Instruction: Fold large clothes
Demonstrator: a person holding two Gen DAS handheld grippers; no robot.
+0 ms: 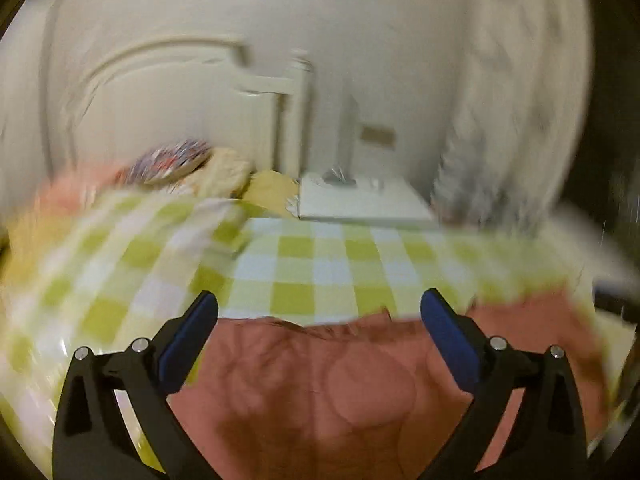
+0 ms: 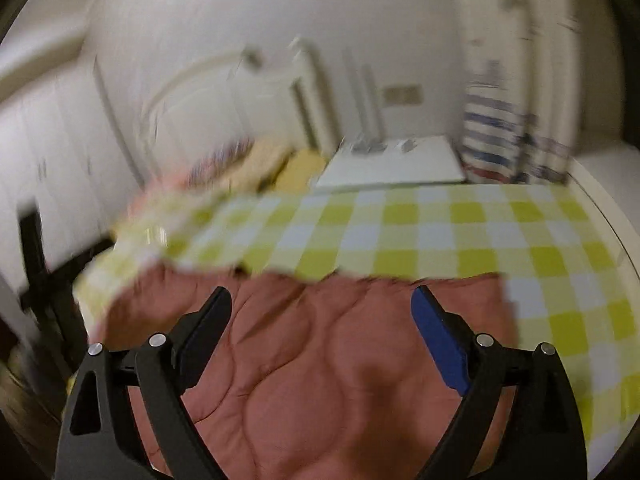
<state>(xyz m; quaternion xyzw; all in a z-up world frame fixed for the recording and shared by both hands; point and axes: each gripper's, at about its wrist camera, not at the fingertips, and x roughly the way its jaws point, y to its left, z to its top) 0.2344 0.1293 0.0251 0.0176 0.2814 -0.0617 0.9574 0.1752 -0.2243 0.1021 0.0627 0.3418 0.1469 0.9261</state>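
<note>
A large quilt with a rust-pink quilted side [image 1: 320,384] and a green-and-white checked side [image 1: 304,268] lies spread over the bed. It also shows in the right wrist view, pink [image 2: 320,360] near me and checked [image 2: 440,232] farther off. My left gripper [image 1: 319,312] is open above the pink part, with nothing between its fingers. My right gripper [image 2: 321,308] is open above the pink part too, and empty. Both views are blurred by motion.
Pillows [image 1: 188,164] are piled at the bed's far left by a white headboard [image 1: 160,92]. A white bedside table [image 1: 360,200] stands behind the bed. A striped cloth [image 2: 496,144] hangs at the far right. A dark frame [image 2: 44,264] stands at the left.
</note>
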